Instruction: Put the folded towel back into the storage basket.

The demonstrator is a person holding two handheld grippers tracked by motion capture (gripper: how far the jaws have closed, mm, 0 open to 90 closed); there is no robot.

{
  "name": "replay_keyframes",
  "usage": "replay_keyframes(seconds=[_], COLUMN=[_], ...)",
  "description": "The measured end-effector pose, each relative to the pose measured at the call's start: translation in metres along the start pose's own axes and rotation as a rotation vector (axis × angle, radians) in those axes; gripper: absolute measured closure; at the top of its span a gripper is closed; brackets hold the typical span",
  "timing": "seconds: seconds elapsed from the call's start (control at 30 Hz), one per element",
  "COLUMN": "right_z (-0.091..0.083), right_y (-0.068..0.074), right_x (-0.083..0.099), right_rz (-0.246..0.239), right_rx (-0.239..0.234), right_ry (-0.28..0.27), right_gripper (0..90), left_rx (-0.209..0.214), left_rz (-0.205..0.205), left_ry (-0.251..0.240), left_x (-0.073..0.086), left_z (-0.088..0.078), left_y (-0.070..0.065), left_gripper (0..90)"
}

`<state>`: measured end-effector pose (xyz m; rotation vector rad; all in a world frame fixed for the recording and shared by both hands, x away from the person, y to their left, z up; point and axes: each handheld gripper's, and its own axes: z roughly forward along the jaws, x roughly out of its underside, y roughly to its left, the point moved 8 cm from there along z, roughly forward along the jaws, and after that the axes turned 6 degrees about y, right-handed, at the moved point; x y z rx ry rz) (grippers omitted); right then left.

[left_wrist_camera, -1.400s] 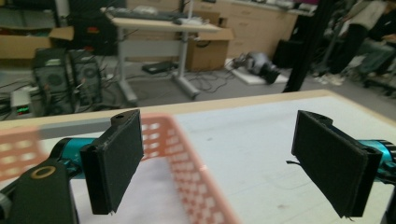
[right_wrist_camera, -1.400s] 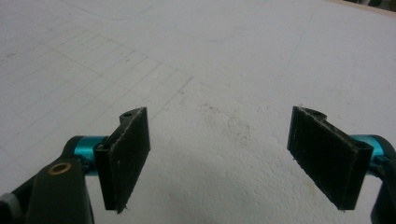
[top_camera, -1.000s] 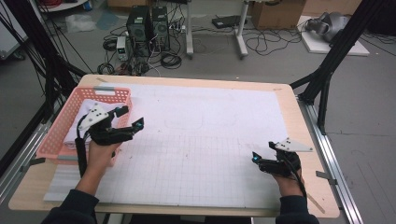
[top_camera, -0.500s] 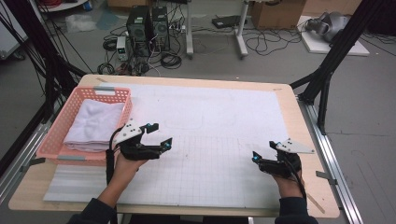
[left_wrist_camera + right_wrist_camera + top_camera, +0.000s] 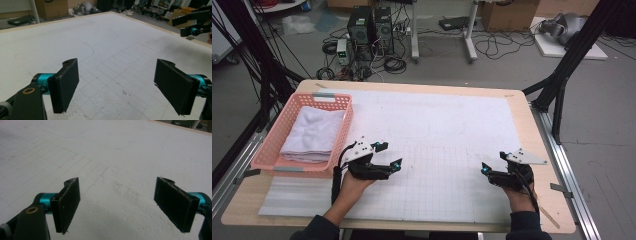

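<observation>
White mat [image 5: 437, 125]: two empty tongs, one basket [image 5: 287, 165], one towel [image 5: 309, 135].

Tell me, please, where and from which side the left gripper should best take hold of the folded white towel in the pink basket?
Probably the towel's near folded edge, coming from above: the basket's walls block a sideways approach. The left gripper is open already.

Beyond the left gripper [image 5: 391, 156] we see grey floor [image 5: 492, 70], tangled cables [image 5: 492, 46], computer towers [image 5: 372, 24], and a cardboard box [image 5: 507, 14] behind.
</observation>
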<state>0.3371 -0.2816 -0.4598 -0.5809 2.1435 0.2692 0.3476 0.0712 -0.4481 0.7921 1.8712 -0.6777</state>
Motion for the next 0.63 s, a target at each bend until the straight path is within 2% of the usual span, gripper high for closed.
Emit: replay_keyframes(seconds=[0.63], right_z=[0.0024], right_y=[0.0007], right_x=[-0.0003], right_rz=[0.0], right_rx=[-0.008], right_ry=[0.001], right_gripper=[20.0], left_rx=[-0.003], left_rz=[-0.017], left_ry=[0.026], left_x=[0.0077], left_z=[0.0035], left_y=[0.0028], left_gripper=[20.4])
